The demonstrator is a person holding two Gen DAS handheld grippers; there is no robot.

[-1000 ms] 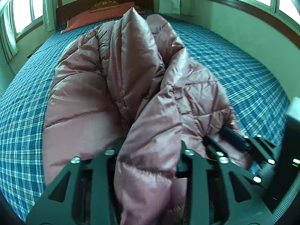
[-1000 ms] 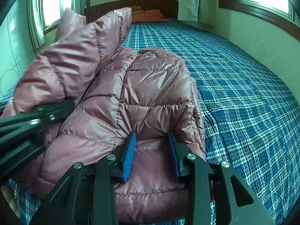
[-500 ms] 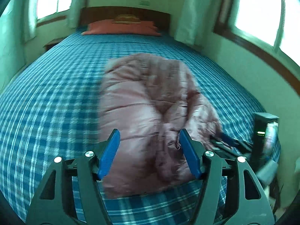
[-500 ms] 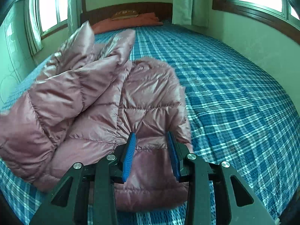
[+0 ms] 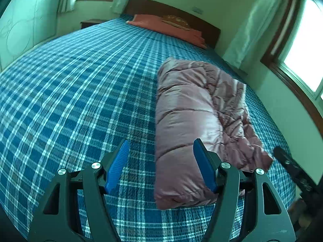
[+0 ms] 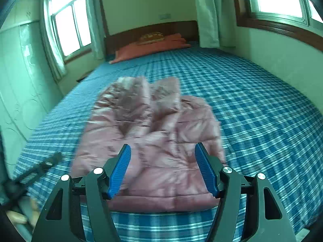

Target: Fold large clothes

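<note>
A shiny pink puffer jacket [image 5: 193, 121] lies folded in a bundle near the foot of the bed; it also shows in the right wrist view [image 6: 153, 133], somewhat blurred. My left gripper [image 5: 160, 151] is open and empty, above the bed's edge just left of the jacket. My right gripper [image 6: 162, 153] is open and empty, held back above the jacket's near hem. The right gripper's tip [image 5: 290, 165] shows at the right edge of the left wrist view, and the left gripper's tip [image 6: 40, 165] at the left of the right wrist view.
The bed has a blue plaid cover [image 5: 70, 90] with orange pillows [image 6: 151, 46] at the wooden headboard. A wall and window [image 5: 302, 50] run along the right side. Curtained windows [image 6: 68, 26] and a wall stand on the left.
Both grippers let go of the jacket and opened wide. The raised part of the jacket dropped onto the rest. Both grippers pulled back toward the foot of the bed.
</note>
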